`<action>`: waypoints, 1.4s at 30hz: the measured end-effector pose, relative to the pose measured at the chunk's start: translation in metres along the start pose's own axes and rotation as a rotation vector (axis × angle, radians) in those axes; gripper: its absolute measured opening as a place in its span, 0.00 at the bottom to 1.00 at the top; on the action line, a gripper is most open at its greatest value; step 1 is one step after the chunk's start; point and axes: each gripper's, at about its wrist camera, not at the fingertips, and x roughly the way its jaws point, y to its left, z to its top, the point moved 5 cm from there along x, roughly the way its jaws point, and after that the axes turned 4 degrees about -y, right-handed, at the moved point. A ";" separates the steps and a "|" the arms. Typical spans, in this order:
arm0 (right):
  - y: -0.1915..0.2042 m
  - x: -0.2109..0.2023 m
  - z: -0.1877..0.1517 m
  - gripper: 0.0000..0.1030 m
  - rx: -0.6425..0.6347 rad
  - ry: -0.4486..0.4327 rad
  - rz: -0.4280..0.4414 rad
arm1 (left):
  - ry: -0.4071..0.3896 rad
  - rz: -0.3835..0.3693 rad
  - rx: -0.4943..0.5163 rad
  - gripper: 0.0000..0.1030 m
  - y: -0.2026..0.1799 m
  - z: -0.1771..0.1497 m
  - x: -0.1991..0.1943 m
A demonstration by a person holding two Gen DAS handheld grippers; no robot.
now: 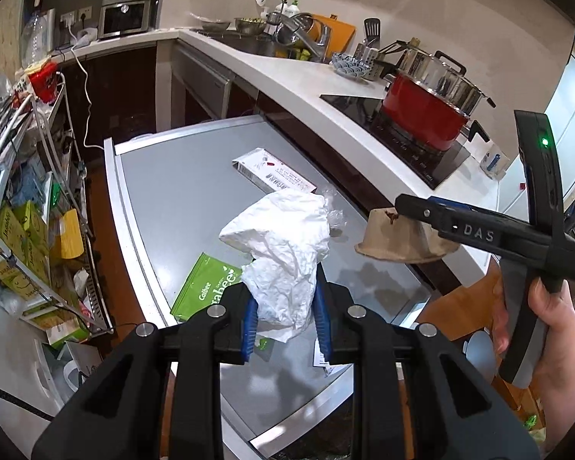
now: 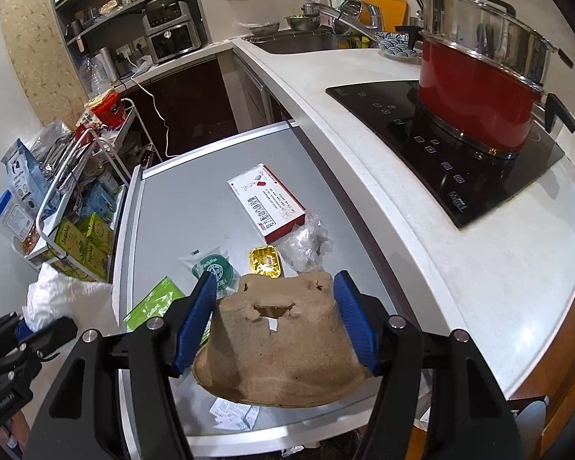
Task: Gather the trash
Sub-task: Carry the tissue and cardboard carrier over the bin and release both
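Both shots were pretty bright, lit evenly from somewhere overhead indoors. Heavy fisheye warp though: the counter (image 2: 421,237) edge bowed into a curve, and the corners went black in both views. Soft shadows sat on the grey surface (image 1: 180,191) under the crumpled white paper (image 1: 283,253). Some glare bounced off the steel pot (image 2: 487,34) and the black cooktop (image 2: 441,145). The middle was sharp enough, but shelf stuff near the rim got smeary and stretched.
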 end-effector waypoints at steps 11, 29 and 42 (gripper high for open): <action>-0.005 -0.062 -0.023 0.61 -0.040 -0.028 0.027 | -0.041 0.082 0.092 0.25 -0.028 -0.005 -0.025; -0.025 -0.104 -0.144 0.61 -0.025 0.143 0.044 | 0.068 0.028 0.162 0.25 -0.079 -0.093 -0.042; -0.049 -0.037 -0.249 0.61 0.082 0.356 0.038 | 0.321 -0.066 0.167 0.25 -0.093 -0.194 0.023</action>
